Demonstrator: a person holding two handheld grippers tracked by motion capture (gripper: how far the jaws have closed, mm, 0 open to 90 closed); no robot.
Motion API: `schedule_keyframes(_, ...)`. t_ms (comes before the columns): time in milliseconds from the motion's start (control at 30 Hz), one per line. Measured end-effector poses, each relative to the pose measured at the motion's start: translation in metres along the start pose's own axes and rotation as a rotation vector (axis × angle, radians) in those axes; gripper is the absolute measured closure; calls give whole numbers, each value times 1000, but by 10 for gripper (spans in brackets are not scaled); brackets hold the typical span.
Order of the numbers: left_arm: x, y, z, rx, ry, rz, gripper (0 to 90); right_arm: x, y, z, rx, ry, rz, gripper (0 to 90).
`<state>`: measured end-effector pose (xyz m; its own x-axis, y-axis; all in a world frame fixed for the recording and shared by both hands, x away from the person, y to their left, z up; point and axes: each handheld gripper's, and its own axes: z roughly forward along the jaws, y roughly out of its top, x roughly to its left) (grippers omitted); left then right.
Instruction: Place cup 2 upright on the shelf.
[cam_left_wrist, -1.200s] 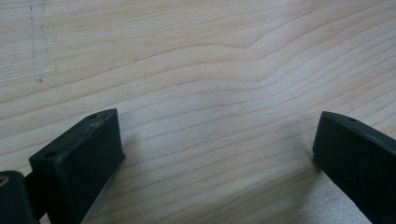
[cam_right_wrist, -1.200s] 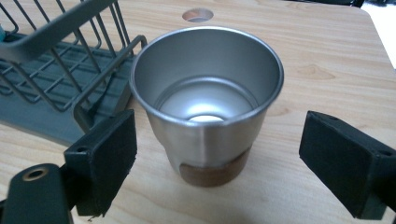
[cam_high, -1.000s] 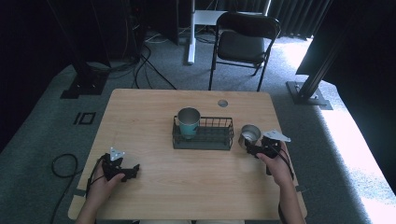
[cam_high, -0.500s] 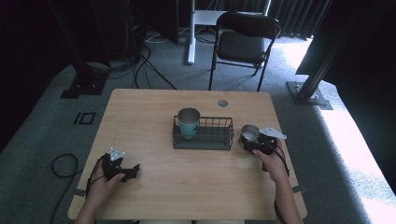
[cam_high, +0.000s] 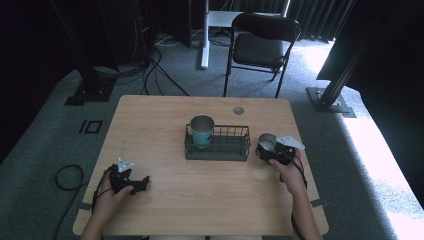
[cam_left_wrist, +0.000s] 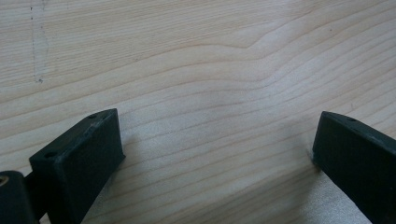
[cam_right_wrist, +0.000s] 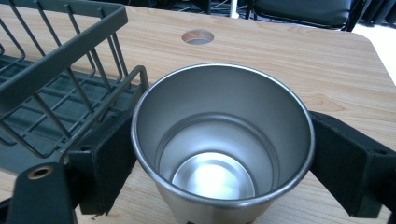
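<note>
A bare steel cup (cam_high: 266, 141) stands upright just right of a dark wire basket (cam_high: 226, 151) at mid-table. My right gripper (cam_high: 265, 148) is shut on it; in the right gripper view both black jaws press the sides of the steel cup (cam_right_wrist: 219, 140), whose inside is empty. The basket (cam_right_wrist: 56, 70) is close on that cup's left. A second cup with a teal body (cam_high: 202, 131) stands upright in the basket's left end. Near the table's front left, my left gripper (cam_high: 141, 183) rests low over bare wood, open, with nothing between the jaws of the left gripper (cam_left_wrist: 217, 154).
A round cable hole (cam_high: 238, 110) lies in the tabletop behind the basket, the same hole (cam_right_wrist: 198, 36) beyond the cup in the right gripper view. A black folding chair (cam_high: 260, 45) stands behind the table. The table's right edge (cam_high: 300, 150) is near my right hand.
My right gripper has closed in a little on the steel cup beside the basket. The left gripper has stayed still.
</note>
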<state>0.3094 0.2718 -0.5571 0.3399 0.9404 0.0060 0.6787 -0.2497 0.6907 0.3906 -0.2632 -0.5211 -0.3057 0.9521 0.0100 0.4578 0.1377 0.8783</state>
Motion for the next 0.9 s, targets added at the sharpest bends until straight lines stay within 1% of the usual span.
schedule_keyframes(133,0,0,0,0,0,0,25,0,0,0,2,-7,2,127)
schedule_keyframes(200,0,0,0,1,0,0,25,0,1,-2,2,-11,-5,128)
schedule_keyframes(433,0,0,0,-1,0,1,25,-2,7,-8,4,-9,11,128)
schedule_keyframes(667,0,0,0,1,0,1,25,-4,15,-14,3,-9,3,128)
schedule_keyframes(867,0,0,0,-1,0,1,25,-5,25,-23,-7,13,26,128)
schedule_keyframes(900,0,0,0,-1,0,1,25,-5,26,-24,-6,12,23,128)
